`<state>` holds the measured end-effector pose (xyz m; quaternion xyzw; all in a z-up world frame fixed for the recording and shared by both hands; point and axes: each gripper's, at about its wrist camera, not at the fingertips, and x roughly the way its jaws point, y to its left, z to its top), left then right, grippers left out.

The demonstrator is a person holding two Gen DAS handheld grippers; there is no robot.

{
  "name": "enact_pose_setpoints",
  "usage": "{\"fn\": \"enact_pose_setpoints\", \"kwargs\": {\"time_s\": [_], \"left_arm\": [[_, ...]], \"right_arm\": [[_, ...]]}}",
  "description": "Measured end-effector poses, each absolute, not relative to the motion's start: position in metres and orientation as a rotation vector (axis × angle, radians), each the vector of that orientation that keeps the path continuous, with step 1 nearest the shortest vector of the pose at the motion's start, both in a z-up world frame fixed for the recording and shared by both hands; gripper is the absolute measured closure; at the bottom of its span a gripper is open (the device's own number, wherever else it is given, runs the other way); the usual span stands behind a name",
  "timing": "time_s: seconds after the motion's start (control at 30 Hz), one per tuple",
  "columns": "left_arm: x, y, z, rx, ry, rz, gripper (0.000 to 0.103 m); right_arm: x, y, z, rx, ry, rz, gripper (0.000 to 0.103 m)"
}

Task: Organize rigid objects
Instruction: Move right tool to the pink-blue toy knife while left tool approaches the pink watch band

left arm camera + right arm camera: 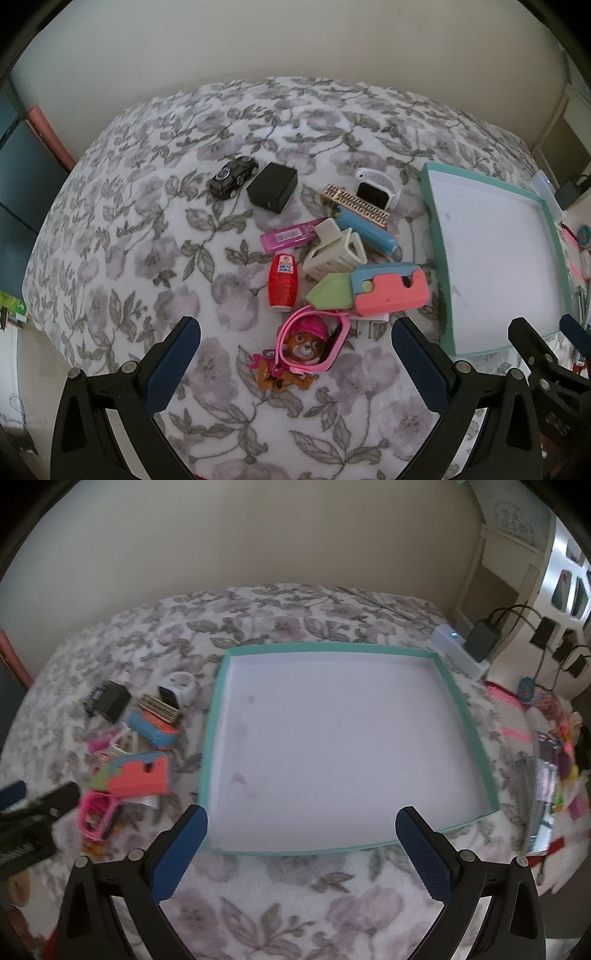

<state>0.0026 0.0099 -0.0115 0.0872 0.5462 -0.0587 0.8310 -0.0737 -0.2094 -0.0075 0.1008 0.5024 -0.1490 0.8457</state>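
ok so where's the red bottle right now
In the left wrist view the red bottle lies on the floral blanket, just below the pink case and left of the cream hair clip.

The light is soft and even, a little dim, with only weak shadows and no glare. Both views bend strongly, with black corners. The left wrist view is rather sharp; in the right wrist view, the left gripper (35, 794) is blurred.

A floral blanket (295, 904) covers the bed; a cream wall (258, 535) stands behind; a white power strip (460, 651) with black chargers (482, 638) lies at the right.
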Motion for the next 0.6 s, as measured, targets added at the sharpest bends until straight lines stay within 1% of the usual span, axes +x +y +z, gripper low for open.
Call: {"fn": "enact_pose_setpoints", "kwargs": {"time_s": [0.1,0.3,0.6], "left_arm": [[0.004,0.017,-0.022,0.164,1.2,-0.109,0.0],[0.01,0.045,-0.041,0.058,1.278,-0.055,0.0],[0.021,0.084,-0.054,-0.079,1.321,0.027,0.0]], "right_arm": [[-0.069,-0.201,-0.007,0.271,1.051,-0.227,0.0],[-0.054,-0.175,-0.019,0.259,1.102,-0.17,0.0],[-0.032,-0.148,-0.034,0.269,1.145,-0.078,0.0]]}}
